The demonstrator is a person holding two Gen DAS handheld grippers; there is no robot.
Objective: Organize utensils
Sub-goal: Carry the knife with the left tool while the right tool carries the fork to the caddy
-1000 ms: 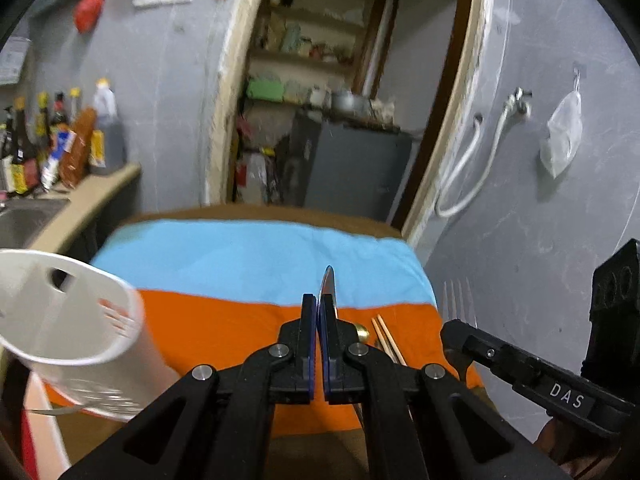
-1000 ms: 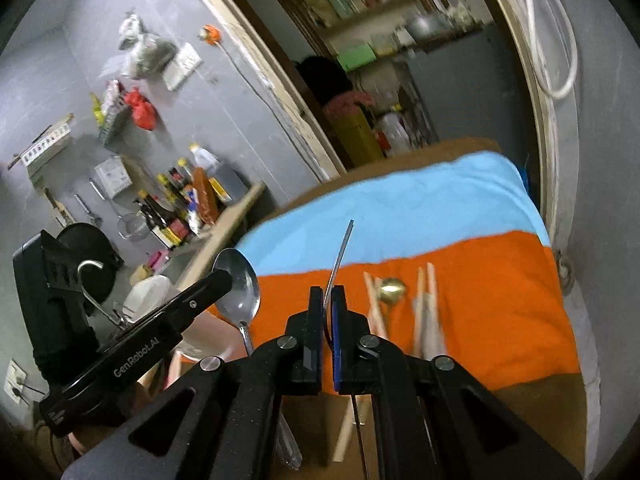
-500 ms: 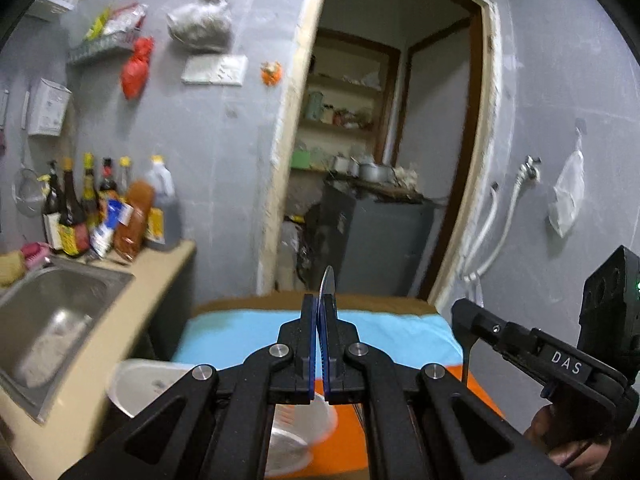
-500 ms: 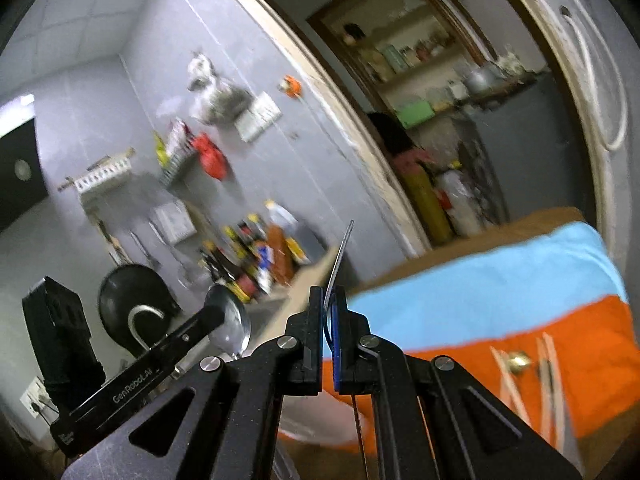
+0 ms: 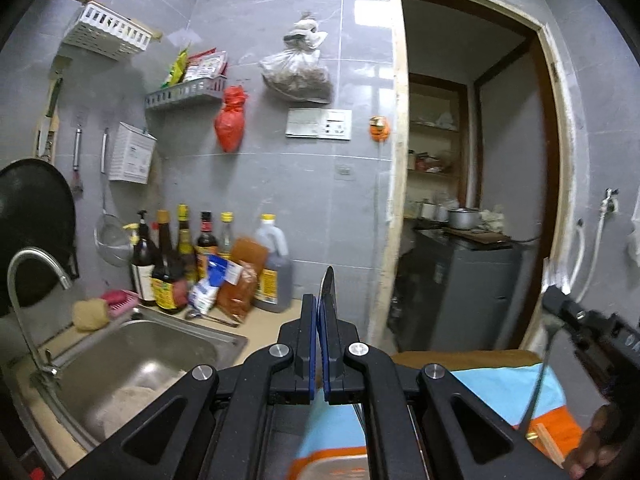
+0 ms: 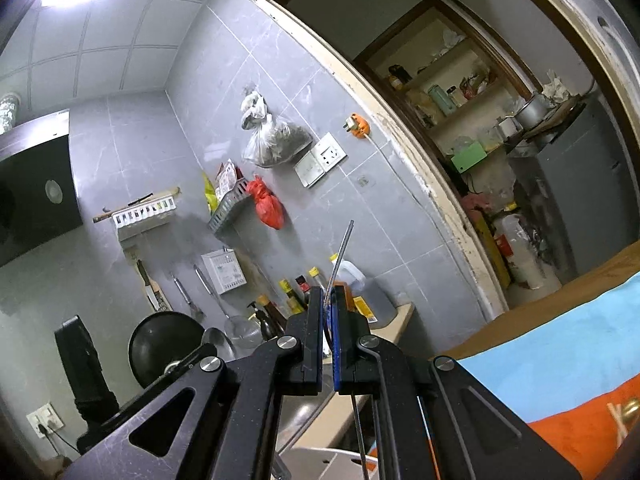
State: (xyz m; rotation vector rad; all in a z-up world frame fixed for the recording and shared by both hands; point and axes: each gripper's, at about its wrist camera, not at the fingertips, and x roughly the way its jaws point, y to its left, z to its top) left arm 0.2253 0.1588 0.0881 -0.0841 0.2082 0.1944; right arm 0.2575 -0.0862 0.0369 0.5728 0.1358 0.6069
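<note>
From the left wrist view we see the left gripper [image 5: 320, 320] with its fingers pressed onto a spoon [image 5: 329, 286], whose bowl stands edge-on above the fingertips. Only this view shows the steel sink [image 5: 132, 356] and its tap [image 5: 30, 276] below left, and the right gripper [image 5: 560, 308] at the right edge with a thin fork [image 5: 538, 380] hanging under it.

The right wrist view shows what that one cannot: the right gripper's own fingers pinch the fork's [image 6: 340, 256] slim handle, which sticks up past the tips toward the tiled wall. At its lower left we make out the left gripper [image 6: 188, 356] with a spoon bowl [image 6: 218, 342] (probably, since it is blurred).

Both grippers point roughly level, above the orange and blue cloth [image 6: 560, 364] on the surface, where chopsticks [image 5: 550, 442] lie.
</note>
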